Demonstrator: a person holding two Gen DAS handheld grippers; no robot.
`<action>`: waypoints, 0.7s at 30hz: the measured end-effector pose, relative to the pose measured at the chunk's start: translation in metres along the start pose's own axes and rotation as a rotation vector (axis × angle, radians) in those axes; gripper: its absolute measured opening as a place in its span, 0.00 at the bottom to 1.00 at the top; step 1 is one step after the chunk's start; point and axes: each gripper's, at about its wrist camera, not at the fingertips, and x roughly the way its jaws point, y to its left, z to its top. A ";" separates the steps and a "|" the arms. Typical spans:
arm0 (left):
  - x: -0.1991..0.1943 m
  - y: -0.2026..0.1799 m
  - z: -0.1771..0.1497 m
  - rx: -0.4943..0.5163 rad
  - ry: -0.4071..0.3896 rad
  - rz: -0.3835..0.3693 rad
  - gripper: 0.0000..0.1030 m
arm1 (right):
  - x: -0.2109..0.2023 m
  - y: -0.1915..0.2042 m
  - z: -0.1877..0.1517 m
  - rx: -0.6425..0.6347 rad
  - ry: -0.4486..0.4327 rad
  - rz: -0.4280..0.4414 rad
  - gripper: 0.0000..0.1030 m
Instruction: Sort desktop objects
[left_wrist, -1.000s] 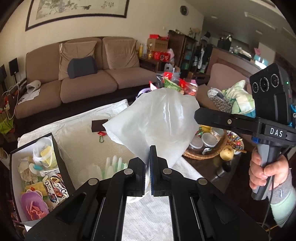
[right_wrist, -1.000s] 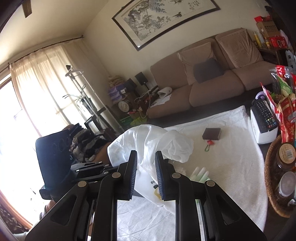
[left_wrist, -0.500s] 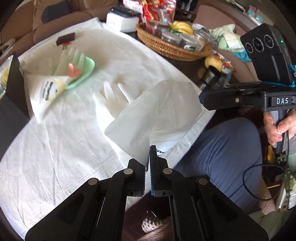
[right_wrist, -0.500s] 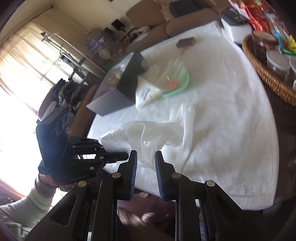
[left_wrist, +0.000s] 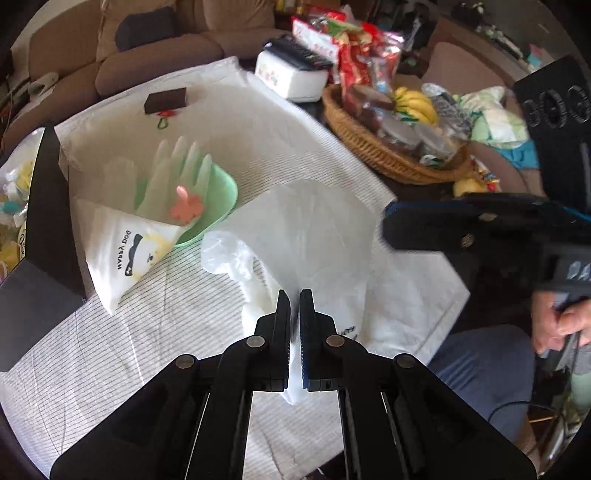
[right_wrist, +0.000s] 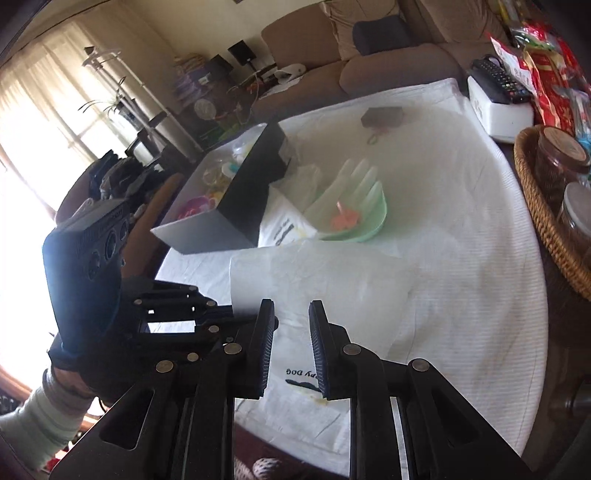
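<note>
My left gripper (left_wrist: 294, 295) is shut on a translucent white plastic bag (left_wrist: 306, 236) and holds it low over the white tablecloth (left_wrist: 258, 140). The same bag (right_wrist: 317, 273) hangs in front of my right gripper (right_wrist: 291, 314), which is open and empty above a white "DOG" printed pouch (right_wrist: 306, 391). A mint green bowl (left_wrist: 218, 206) holds clear gloves (left_wrist: 177, 162) and a pink flower clip (left_wrist: 186, 205). A second "DOG" pouch (left_wrist: 125, 247) leans on the bowl. A dark brown block (left_wrist: 166, 99) with a red and green key clip lies at the far side.
A black storage box (left_wrist: 48, 206) with small items stands at the left; it also shows in the right wrist view (right_wrist: 240, 192). A wicker basket (left_wrist: 373, 144) of jars, snacks and bananas sits at the right. A white box with a remote (left_wrist: 291, 74) stands behind it.
Both grippers dropped from pointing at the room to the table. The bag came down with the left gripper and now hangs just above the cloth. The right gripper stayed open.
</note>
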 end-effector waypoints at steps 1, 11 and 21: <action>0.016 0.006 -0.001 -0.006 0.048 -0.001 0.04 | 0.000 -0.008 0.005 0.025 -0.018 -0.024 0.21; 0.032 0.039 -0.035 -0.028 0.046 0.047 0.42 | 0.021 -0.062 -0.029 0.163 0.060 -0.108 0.39; 0.033 0.089 -0.001 -0.284 -0.045 -0.050 0.52 | 0.081 -0.071 0.002 0.304 0.011 0.036 0.65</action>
